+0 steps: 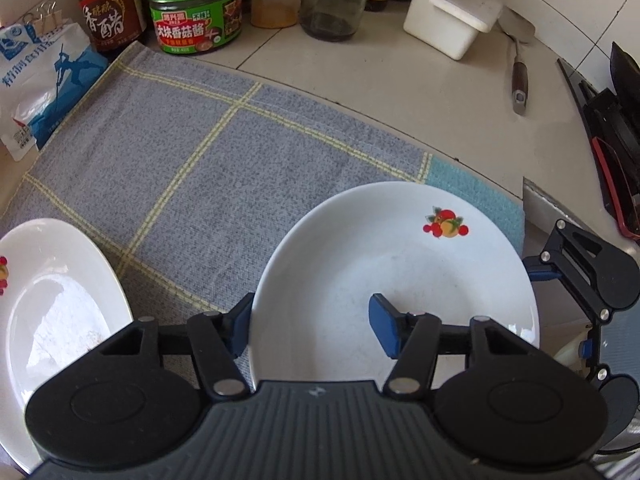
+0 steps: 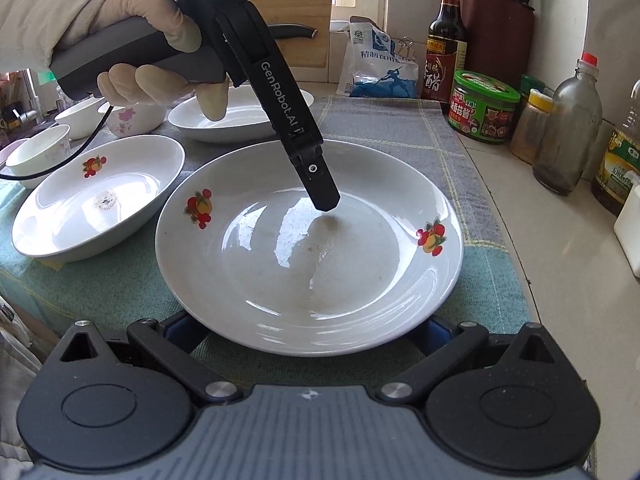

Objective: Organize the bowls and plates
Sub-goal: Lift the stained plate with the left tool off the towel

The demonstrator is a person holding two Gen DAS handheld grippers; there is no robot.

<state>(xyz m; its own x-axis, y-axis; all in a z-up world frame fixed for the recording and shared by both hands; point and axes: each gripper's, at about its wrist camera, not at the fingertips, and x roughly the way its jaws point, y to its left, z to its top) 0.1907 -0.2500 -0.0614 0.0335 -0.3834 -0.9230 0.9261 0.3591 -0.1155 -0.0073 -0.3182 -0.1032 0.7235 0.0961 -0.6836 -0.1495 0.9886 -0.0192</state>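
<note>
**Left tongs clamp the plate rim**

Left wrist view: the left tongs (image 1: 316,330) grip the plate (image 1: 400,280) by its near rim, one pad outside, one inside. The plate sits on the cloth (image 1: 200,152); a second plate (image 1: 52,300) lies left of it.

Right wrist view: the right tongs (image 2: 308,334) stand open, fingers either side of the plate's (image 2: 312,248) near edge, under the rim. A glove (image 2: 120,40) holds the left tongs (image 2: 324,196) above the plate.
</note>
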